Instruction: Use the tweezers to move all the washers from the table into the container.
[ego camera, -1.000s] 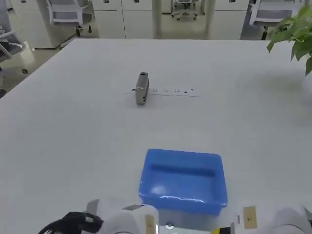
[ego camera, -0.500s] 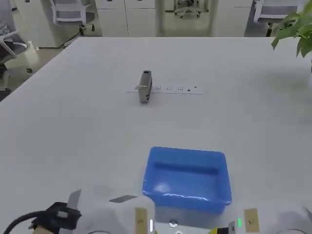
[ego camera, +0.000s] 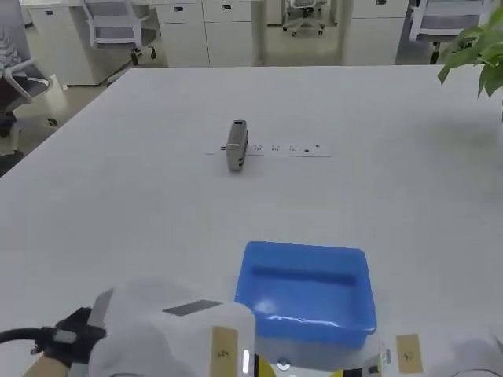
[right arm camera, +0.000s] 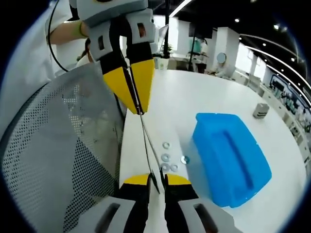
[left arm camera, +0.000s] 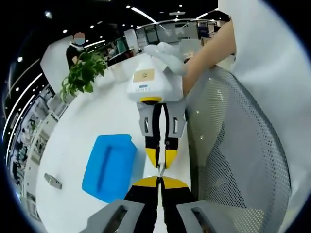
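Observation:
Several small silver washers (right arm camera: 166,157) lie on the white table (ego camera: 157,212), just left of the blue container (right arm camera: 231,155) in the right gripper view. The empty blue container (ego camera: 306,290) sits near the table's front edge. Thin metal tweezers (right arm camera: 147,145) stretch between both grippers above the washers. My left gripper (right arm camera: 137,109) is shut on one end and my right gripper (right arm camera: 156,178) is shut on the other. In the left gripper view, my left gripper (left arm camera: 159,178) and right gripper (left arm camera: 161,165) meet tip to tip beside the container (left arm camera: 109,165).
A small grey metal block (ego camera: 237,145) stands by a flush socket strip (ego camera: 287,149) in mid-table. A mesh chair back (left arm camera: 233,160) is close beside the grippers. A potted plant (ego camera: 479,55) stands at the far right, with office chairs (ego camera: 118,27) beyond the table.
The head camera has shifted a little. The left gripper's white housing has come up further into the lower left of the head view. The container and metal block have not moved.

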